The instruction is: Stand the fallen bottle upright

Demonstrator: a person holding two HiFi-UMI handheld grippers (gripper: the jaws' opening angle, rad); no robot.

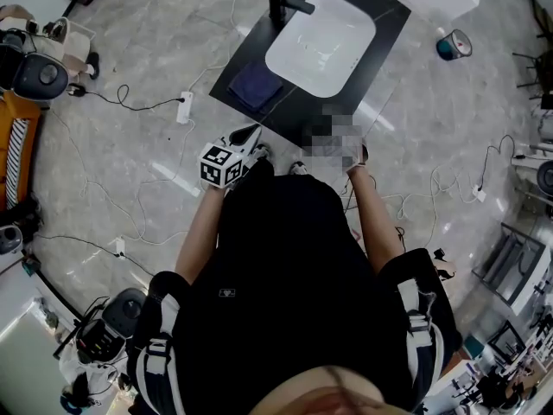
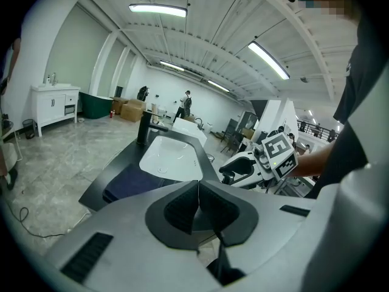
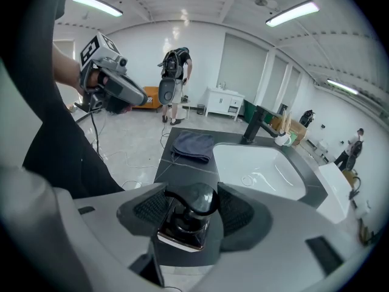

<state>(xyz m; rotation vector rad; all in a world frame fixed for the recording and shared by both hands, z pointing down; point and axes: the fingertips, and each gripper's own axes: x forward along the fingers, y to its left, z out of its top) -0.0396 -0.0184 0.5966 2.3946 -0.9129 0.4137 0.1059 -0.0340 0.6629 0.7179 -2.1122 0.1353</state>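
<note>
**Bottle gripped at the near edge of the table**

Dark, glossy and squarish, with a bright-rimmed end toward the camera and a rounded end ringed by a black loop pointing away. Clamped between the pads of the right tongs, low over the near edge of the black table, short of the white sink basin and the folded dark-blue cloth. Pointing along the jaws, so probably not yet upright; likely gripped by its sides so as to be tipped onto its base. Left tongs pressed together on nothing, raised in the air beside the table, seemingly out of the way.
</note>
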